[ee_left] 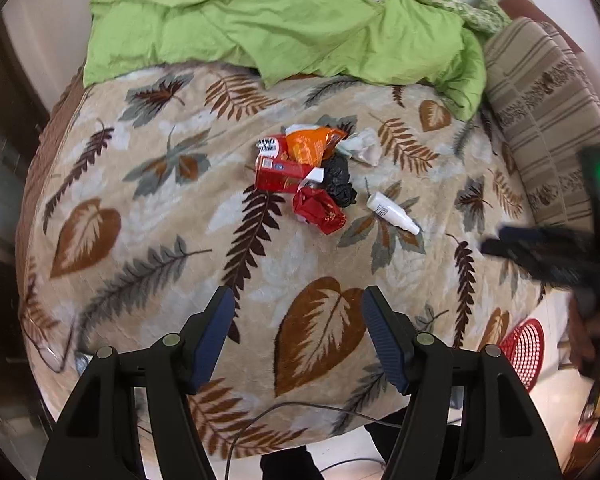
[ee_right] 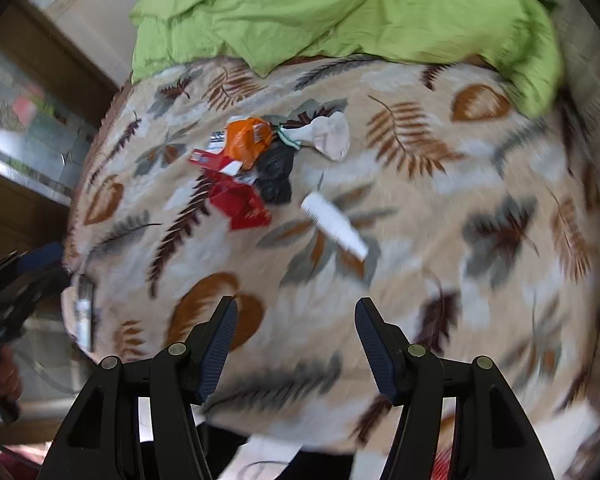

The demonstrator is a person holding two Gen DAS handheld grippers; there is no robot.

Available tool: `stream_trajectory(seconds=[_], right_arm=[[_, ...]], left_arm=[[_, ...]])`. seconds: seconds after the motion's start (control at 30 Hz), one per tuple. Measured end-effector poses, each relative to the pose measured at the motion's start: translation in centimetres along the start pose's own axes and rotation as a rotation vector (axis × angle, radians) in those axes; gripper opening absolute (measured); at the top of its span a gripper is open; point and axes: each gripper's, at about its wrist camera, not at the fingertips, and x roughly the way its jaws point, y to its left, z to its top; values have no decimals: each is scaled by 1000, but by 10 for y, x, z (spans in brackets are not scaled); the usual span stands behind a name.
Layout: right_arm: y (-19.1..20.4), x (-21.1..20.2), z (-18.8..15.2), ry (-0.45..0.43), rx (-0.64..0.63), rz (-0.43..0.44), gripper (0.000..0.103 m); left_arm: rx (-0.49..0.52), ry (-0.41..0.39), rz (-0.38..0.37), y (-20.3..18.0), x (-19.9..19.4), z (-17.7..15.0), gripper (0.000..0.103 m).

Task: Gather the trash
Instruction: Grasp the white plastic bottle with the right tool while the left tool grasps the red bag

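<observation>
1. On the blanket the trash pile lies near the middle, in the left wrist view.
2. A tube lies apart at the pile's 4 o'clock.
3. A crumpled tissue touches the pile at 2 o'clock.
4. The duvet lies behind at 12 o'clock.
5. A basket sits off the blanket's edge at 4 o'clock.

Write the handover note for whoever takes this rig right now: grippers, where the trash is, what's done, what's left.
Left gripper: open, empty, hovering over the near part of the leaf-print blanket.
Right gripper: open, empty, also above the blanket, short of the pile.
Trash: all in one cluster mid-bed: orange wrapper, red carton, crumpled red wrapper, black bag, white tissue. The white tube lies apart, just right of the pile.
Red basket: on the floor off the bed's near right corner, probably the bin.
Done: nothing picked up, as far as these views show.
Left: every piece.
</observation>
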Motion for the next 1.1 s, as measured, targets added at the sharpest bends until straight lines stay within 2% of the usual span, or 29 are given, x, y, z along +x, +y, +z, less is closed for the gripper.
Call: stream_trajectory(seconds=[0.23, 0.3, 0.43, 0.47, 0.5, 0.57, 0.7, 0.87, 0.97, 1.1], right_arm=[[-22, 104, 47, 90, -113, -17, 64], [-22, 128, 57, 109, -130, 2, 64], [-17, 162, 69, 131, -196, -47, 64], [-17, 166, 70, 134, -193, -43, 60], [-17, 170, 71, 137, -189, -37, 44], [-18, 173, 69, 132, -188, -43, 34], [-29, 156, 59, 104, -132, -28, 33], [-48, 117, 39, 48, -13, -21, 32], [-55, 104, 31, 27, 41, -10, 32], [-57, 98, 23, 17, 94, -4, 32]], left_arm=[[-122, 23, 10, -1, 39, -12, 65], [-135, 30, 6, -1, 51, -12, 65], [-130, 38, 13, -1, 77, 0, 65], [-128, 34, 13, -2, 81, 4, 65], [-125, 27, 12, -2, 86, 10, 65], [-111, 11, 10, -4, 97, 24, 65], [-92, 9, 11, -8, 126, 49, 65], [-88, -28, 49, -15, 171, 69, 65], [-86, -33, 96, -20, 200, 75, 54], [-40, -19, 112, -29, 229, 75, 41]])
